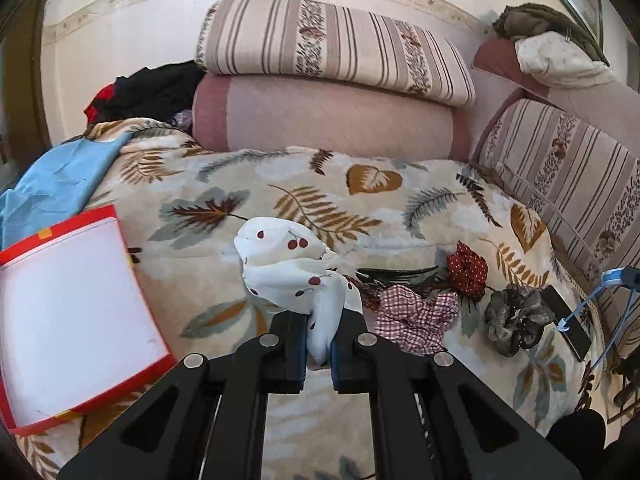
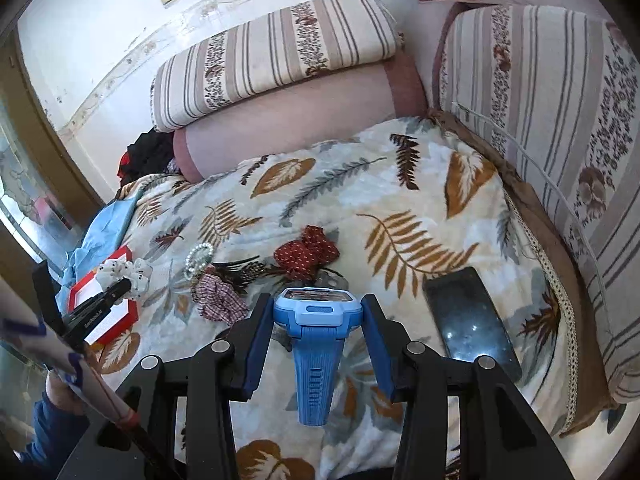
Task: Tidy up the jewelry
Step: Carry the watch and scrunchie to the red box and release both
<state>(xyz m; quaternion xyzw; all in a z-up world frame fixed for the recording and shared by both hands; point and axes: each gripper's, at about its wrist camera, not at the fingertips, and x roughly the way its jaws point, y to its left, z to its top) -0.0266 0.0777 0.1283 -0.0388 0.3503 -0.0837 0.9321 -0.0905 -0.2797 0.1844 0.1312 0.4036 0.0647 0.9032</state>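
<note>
The left gripper (image 1: 320, 344) pinches the white cherry-print fabric scrunchie (image 1: 288, 264) at frame centre, above the leaf-patterned bed blanket (image 1: 400, 208). The red-rimmed white cardboard box (image 1: 72, 300) lies at left (likely its destination). Carry it over the rim before releasing. The right gripper (image 2: 318, 320) clamps a blue plastic digital watch (image 2: 318, 332) at lower centre.

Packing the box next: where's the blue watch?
In the right wrist view, the blue watch is clamped in the right gripper, above the leaf-print blanket, left of the black phone.
</note>
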